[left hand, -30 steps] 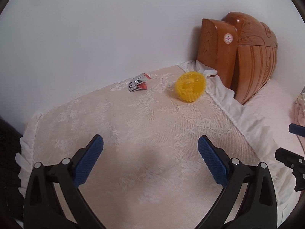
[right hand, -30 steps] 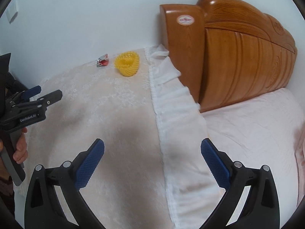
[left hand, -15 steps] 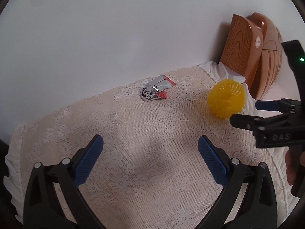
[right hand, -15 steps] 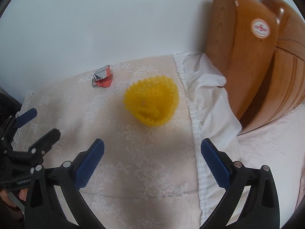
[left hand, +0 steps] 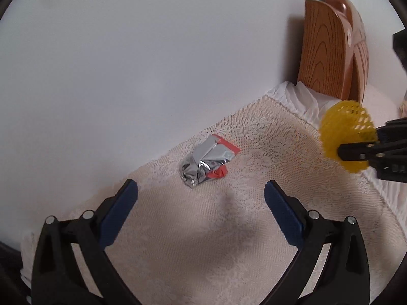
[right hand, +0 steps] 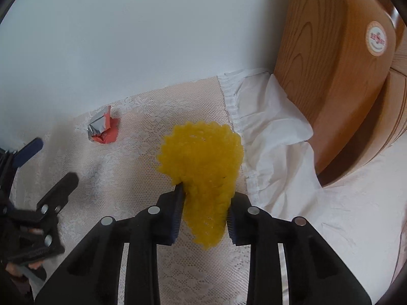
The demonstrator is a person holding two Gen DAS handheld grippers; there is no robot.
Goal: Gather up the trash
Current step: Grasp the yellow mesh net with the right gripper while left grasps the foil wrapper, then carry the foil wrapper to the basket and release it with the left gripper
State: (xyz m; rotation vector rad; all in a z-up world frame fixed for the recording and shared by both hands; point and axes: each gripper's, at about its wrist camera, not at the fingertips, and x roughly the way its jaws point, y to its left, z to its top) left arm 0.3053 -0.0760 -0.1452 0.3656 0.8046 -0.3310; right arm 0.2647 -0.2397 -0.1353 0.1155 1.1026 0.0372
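Right claw (right hand: 203,218) just closed, pinching yellow foam net (right hand: 203,167) on lace-covered counter (left hand: 229,241). Left claw (left hand: 201,203) wide open, empty, short of crumpled foil wrapper (left hand: 206,162). Next, likely: advance left, straddle wrapper, close.

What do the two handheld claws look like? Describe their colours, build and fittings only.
Both match. The left claw has black plastic fingers built as open struts, round silver pivot pins, and dark blue ribbed pads. The right claw shows the same black slotted frame, silver pins and blue pads. No cables or sleeves are visible.
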